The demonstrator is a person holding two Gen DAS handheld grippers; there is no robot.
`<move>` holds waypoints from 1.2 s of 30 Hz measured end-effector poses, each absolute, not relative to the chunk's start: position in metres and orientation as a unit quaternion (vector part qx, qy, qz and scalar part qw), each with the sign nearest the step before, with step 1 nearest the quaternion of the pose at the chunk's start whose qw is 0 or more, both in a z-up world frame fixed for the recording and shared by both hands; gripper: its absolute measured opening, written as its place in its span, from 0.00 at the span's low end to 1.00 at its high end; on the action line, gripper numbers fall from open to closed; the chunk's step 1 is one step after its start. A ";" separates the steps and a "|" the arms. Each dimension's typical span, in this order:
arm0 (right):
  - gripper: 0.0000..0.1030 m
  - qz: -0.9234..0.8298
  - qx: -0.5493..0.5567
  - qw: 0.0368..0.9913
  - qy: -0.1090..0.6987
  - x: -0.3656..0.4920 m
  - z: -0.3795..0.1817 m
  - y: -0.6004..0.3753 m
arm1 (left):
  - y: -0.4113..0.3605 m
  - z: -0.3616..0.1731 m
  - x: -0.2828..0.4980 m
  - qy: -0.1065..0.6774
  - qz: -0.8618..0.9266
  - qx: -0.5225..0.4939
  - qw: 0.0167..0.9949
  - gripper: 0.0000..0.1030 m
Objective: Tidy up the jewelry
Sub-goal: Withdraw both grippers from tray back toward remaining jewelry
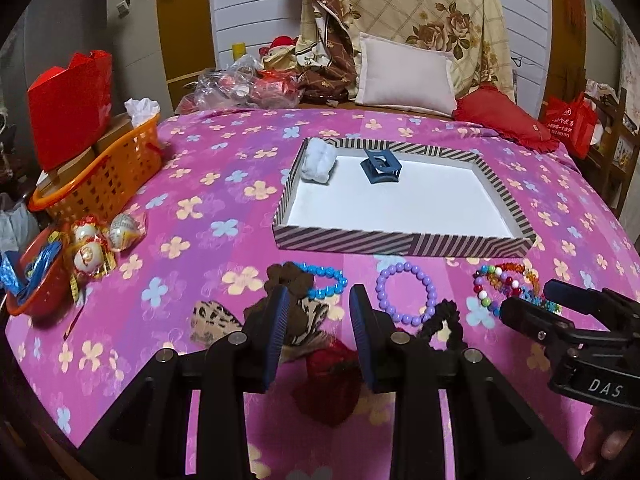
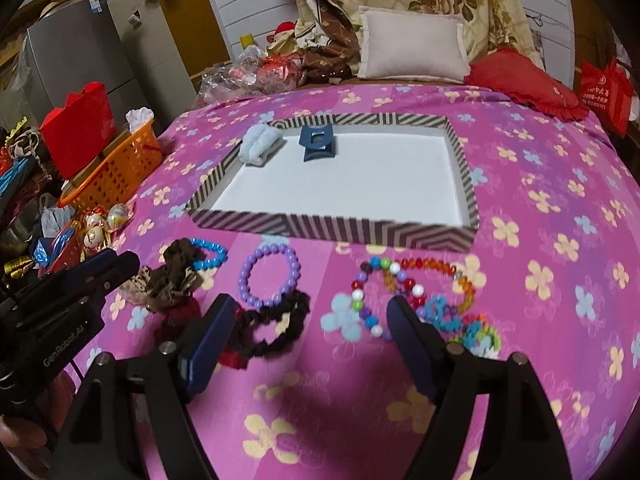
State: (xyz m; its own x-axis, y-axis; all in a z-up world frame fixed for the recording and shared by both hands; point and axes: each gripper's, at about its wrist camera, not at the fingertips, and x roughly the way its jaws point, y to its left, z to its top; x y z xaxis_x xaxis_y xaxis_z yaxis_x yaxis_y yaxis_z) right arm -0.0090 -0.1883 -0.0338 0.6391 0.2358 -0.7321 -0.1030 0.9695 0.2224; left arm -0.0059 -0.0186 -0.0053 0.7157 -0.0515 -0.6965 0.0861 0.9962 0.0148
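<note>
From my left wrist view, my left tongs (image 1: 320, 320) stand apart over the pink bedspread (image 1: 200, 168), gripping nothing, above a brown scrunchie (image 1: 290, 276) and a blue bead bracelet (image 1: 330, 282). The purple bracelet (image 1: 406, 294) lies just right. Farther off, the striped tray (image 1: 404, 242) holds a blue hair claw (image 1: 380, 168) and a white scrunchie (image 1: 319, 162). From my right wrist view, my right tongs (image 2: 308, 320) are wide apart and empty, a black scrunchie (image 2: 276, 330) and multicoloured beads (image 2: 400, 284) near them.

Left claw (image 1: 320, 304) and right claw (image 2: 310, 312) both gape empty, angled downward.
</note>
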 end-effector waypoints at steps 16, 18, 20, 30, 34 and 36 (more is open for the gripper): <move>0.79 0.087 0.062 0.904 0.413 -0.026 -0.036 -0.194 | -0.019 -0.012 -0.022 0.374 -0.029 0.019 0.927 0.31; 0.79 0.087 0.060 0.904 0.415 -0.027 -0.036 -0.194 | -0.019 -0.012 -0.024 0.376 -0.031 0.017 0.926 0.31; 0.79 0.087 0.060 0.904 0.415 -0.029 -0.037 -0.195 | -0.020 -0.013 -0.025 0.376 -0.031 0.016 0.926 0.31; 0.79 0.083 0.058 0.903 0.417 -0.037 -0.040 -0.201 | -0.018 -0.016 -0.035 0.383 -0.038 0.007 0.923 0.31; 0.79 0.078 0.051 0.902 0.421 -0.041 -0.045 -0.208 | -0.012 -0.022 -0.039 0.394 -0.040 0.003 0.918 0.31; 0.79 0.073 0.052 0.901 0.425 -0.041 -0.048 -0.212 | -0.009 -0.026 -0.039 0.401 -0.039 -0.004 0.915 0.31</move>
